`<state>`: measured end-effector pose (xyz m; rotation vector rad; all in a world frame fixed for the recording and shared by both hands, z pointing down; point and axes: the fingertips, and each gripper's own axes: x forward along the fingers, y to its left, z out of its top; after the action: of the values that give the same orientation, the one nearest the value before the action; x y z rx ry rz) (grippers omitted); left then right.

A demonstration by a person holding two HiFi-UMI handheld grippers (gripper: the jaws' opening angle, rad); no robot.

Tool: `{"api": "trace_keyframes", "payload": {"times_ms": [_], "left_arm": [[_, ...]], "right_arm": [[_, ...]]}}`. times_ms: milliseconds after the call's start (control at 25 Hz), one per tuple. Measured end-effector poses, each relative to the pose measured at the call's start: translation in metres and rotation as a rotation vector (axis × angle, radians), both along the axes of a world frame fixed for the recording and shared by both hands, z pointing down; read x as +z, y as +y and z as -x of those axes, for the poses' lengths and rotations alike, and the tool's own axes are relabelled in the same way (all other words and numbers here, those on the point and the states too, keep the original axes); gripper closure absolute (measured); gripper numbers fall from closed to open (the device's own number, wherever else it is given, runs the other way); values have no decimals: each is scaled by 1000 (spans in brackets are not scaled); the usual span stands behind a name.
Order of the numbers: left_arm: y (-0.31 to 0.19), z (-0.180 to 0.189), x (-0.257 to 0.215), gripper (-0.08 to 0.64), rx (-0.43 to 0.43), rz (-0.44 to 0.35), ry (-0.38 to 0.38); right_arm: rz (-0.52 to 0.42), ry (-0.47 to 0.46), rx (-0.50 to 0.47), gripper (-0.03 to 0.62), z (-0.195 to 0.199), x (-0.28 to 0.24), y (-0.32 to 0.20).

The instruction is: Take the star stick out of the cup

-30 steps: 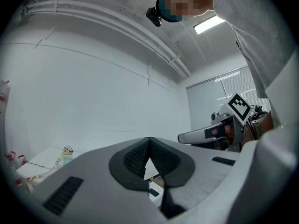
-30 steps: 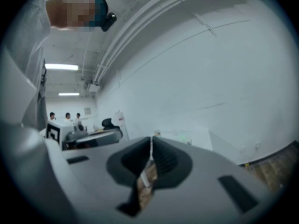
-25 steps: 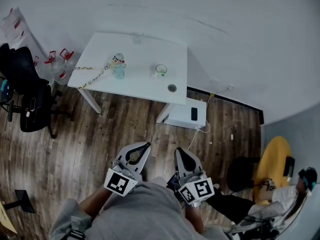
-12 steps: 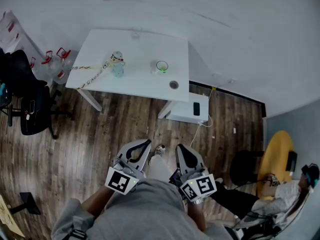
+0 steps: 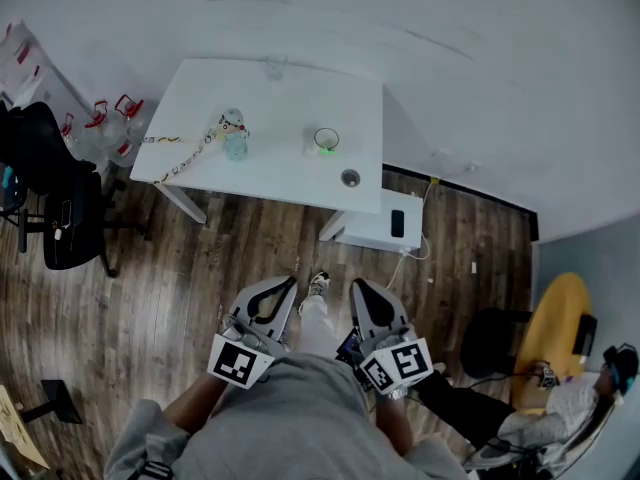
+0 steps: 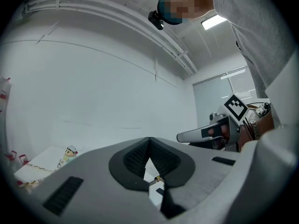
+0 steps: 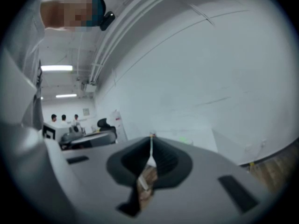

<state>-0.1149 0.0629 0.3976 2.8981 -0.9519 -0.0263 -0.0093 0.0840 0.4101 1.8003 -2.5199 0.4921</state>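
White table (image 5: 280, 158), black office chair (image 5: 65, 213), wooden floor (image 5: 180, 288)

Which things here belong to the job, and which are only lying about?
Job: left gripper, shut; right gripper, shut; teal cup with figure top and green-rimmed cup on the table; star stick too small to make out.
Lying about: water jugs, office chair, white box, yellow chair.

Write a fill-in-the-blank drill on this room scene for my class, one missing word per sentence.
1. The left gripper and the right gripper both have their jaws ___.
2. The white table stands on a ___ floor.
3. The office chair to the left of the table is ___ in colour.
Missing words: shut; wooden; black.
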Motion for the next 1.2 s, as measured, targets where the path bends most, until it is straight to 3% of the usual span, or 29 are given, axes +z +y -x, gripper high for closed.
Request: {"api": "trace_keyframes", "payload": {"times_ms": [640, 1200], "left_arm": [[-84, -52, -3, 526, -54, -9, -56], [-139, -97, -10, 526, -174, -44, -88]], "right_arm": [[5, -25, -58, 556, -54, 3, -94], [-32, -37, -159, 556, -109, 2, -164]]}}
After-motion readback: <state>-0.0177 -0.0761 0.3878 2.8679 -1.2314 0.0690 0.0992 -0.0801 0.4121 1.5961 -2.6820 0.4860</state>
